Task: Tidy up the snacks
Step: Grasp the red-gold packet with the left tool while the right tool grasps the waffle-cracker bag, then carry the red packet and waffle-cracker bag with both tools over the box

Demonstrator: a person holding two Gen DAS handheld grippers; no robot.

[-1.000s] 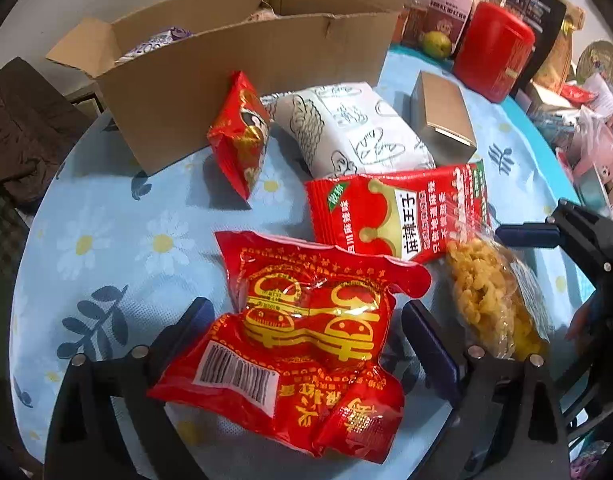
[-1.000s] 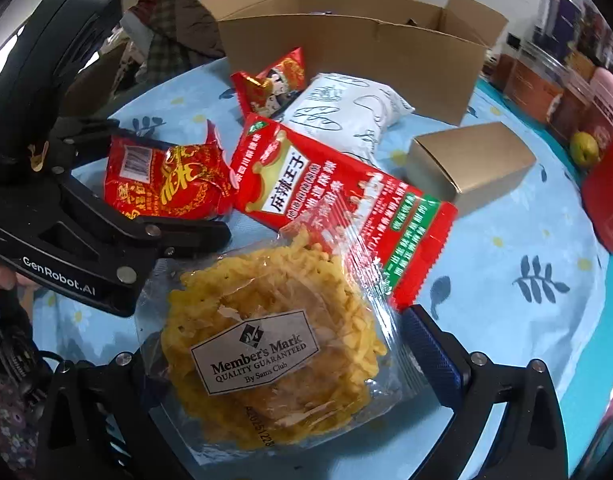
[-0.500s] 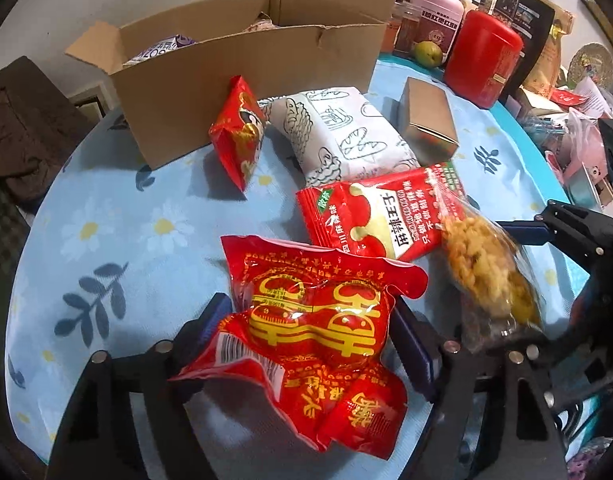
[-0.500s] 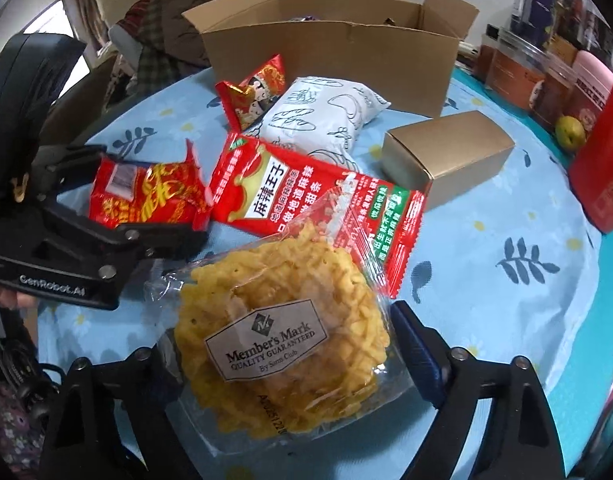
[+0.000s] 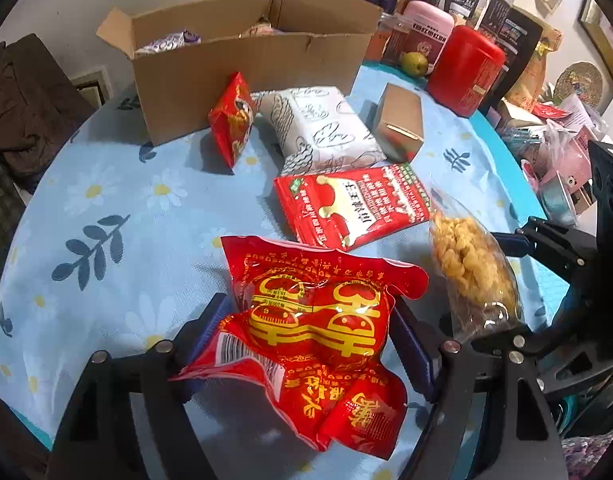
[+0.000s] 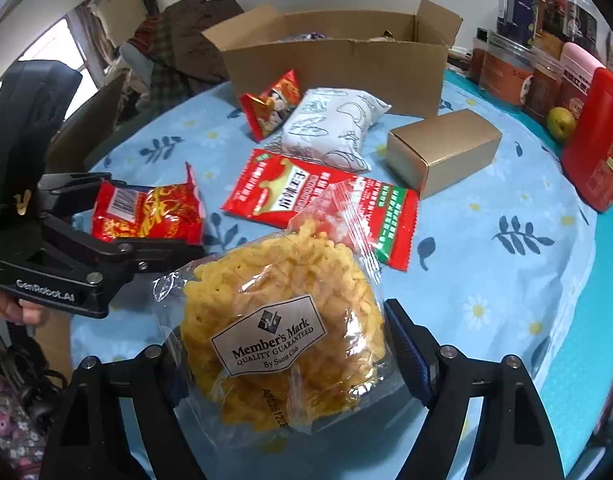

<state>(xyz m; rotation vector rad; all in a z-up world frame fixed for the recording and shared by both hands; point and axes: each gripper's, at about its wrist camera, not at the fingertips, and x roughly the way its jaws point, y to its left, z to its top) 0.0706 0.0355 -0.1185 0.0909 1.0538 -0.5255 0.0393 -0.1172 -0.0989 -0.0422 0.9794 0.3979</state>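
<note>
- The carton [image 5: 242, 80] is what my next move turns on: it stands open-topped at the far edge of the table [image 5: 106, 200], straight ahead of both grippers and beyond the loose snacks; its long side lies across my view. I judge my left gripper [image 5: 306, 344] the nearer, though not by much
- Corrugated brown card, flaps up, some packets already inside
- White pack [image 5: 326, 128], soft and pillowy with line drawings, lies between me and the carton
- Flat red sachet [image 5: 350, 204], glossy foil, lies just ahead of both grippers
- Gold box [image 5: 400, 120], rigid and shiny, sits to the right of the white pack
- Small red pack [image 5: 232, 118] is propped up on edge near the carton wall
- Left gripper pinches a crinkly red bag [image 5: 318, 332] across its width, clear of the cloth
- Right gripper [image 6: 282, 356] has jaws closing, with a clear bag [image 6: 282, 320] of yellow lattice crisps between them, pads on its sides
</note>
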